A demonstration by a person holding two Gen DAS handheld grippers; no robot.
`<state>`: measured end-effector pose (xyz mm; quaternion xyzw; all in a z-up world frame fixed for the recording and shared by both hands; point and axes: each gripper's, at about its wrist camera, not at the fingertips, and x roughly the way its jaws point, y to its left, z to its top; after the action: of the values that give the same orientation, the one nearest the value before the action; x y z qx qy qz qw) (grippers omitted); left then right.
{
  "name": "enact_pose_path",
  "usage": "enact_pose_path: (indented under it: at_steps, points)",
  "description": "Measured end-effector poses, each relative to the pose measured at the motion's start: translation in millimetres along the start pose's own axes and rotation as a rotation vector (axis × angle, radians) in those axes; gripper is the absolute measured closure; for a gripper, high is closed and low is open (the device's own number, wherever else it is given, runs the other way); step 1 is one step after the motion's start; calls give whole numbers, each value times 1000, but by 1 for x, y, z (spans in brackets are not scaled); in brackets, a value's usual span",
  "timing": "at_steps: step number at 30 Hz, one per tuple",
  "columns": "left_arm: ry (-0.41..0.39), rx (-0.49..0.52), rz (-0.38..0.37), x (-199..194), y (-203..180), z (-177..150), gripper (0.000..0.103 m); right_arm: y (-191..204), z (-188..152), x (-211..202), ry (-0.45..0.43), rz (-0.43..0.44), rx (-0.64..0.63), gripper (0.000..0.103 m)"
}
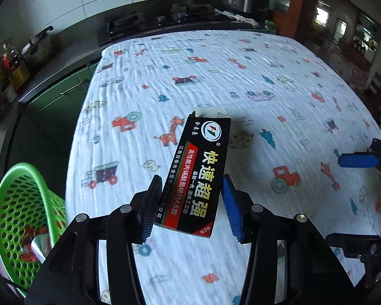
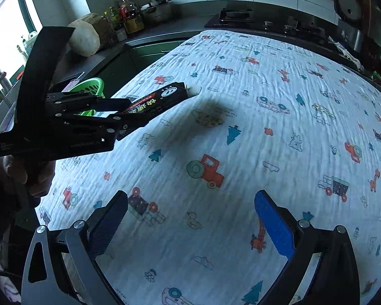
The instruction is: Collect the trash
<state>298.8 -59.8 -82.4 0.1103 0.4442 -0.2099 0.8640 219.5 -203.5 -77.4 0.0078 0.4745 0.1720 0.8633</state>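
Note:
A black glue box point(image 1: 198, 172) with yellow and red print sits between the pads of my left gripper point(image 1: 191, 180), which is shut on its lower half. Its torn top flap points away from me. In the right wrist view the box point(image 2: 160, 99) hangs above the cloth, held by the left gripper point(image 2: 129, 119), and casts a shadow below. My right gripper point(image 2: 190, 198) is open over the cloth with nothing between its fingers; it also shows at the right edge point(image 1: 355, 199). A green perforated basket point(image 1: 20, 203) with some wrappers inside stands off the table's left side.
The table is covered by a white cloth point(image 1: 266, 76) printed with cars and giraffes. Behind it runs a dark counter with a gas hob point(image 2: 236, 16), a pot point(image 2: 156, 9) and bottles point(image 2: 127, 12). A hand point(image 2: 15, 170) holds the left gripper's handle.

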Motion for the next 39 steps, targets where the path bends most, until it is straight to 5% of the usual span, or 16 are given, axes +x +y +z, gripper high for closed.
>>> enact_pose_path:
  at_steps: [9, 21, 30, 39]
  points:
    - [-81, -222, 183, -71, 78, -32, 56, 44, 23, 12, -14, 93, -99, 6]
    - [-7, -521, 404, -96, 208, -105, 56, 119, 52, 43, 6, 181, -235, 6]
    - [76, -647, 410, -74, 247, -136, 55, 156, 63, 62, 29, 217, -286, 6]
    - [58, -681, 397, -82, 237, -143, 39, 164, 66, 65, 11, 229, -290, 6]
